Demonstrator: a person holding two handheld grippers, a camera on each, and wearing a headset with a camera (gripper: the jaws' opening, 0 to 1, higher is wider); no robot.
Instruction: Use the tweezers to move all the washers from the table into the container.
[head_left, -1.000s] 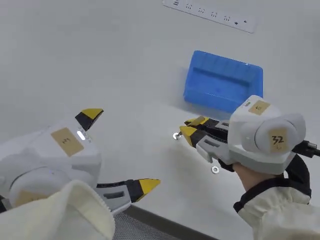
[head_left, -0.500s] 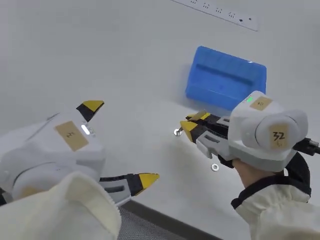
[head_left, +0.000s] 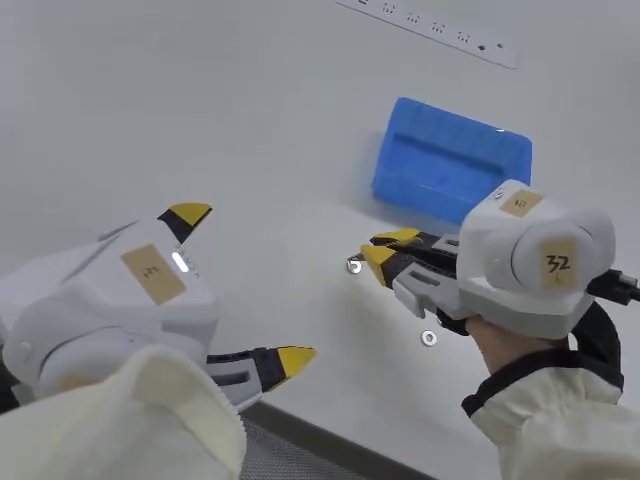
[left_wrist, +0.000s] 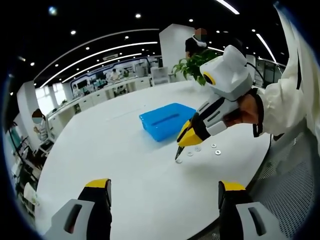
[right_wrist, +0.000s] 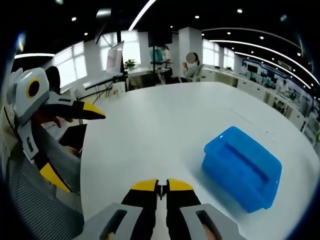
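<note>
On the white table (head_left: 200, 120), a blue container (head_left: 450, 165) sits towards the far side, with a white power strip (head_left: 430, 25) lying beyond it. Nearer the front edge lie several small metal washers (left_wrist: 190, 154), scattered close together on the bare tabletop, well short of the container.

The right gripper (head_left: 378, 252), white with yellow-tipped black jaws, is held in a hand with a cream sleeve (head_left: 560, 430) at the wrist. Its jaws are pressed nearly together, pinching a thin pair of tweezers (left_wrist: 178, 154) that pokes out past the yellow tips. The tweezers slant down to the table, their point right at one washer (head_left: 354, 266). Whether the point touches that washer cannot be told. Another washer (head_left: 429, 339) lies just below the gripper's body.

The left gripper (head_left: 243, 287) is held low at the near left, over the table's front edge. Its two yellow-tipped jaws are spread wide apart with nothing between them. It points across the table towards the right gripper and the container, well apart from both.
</note>
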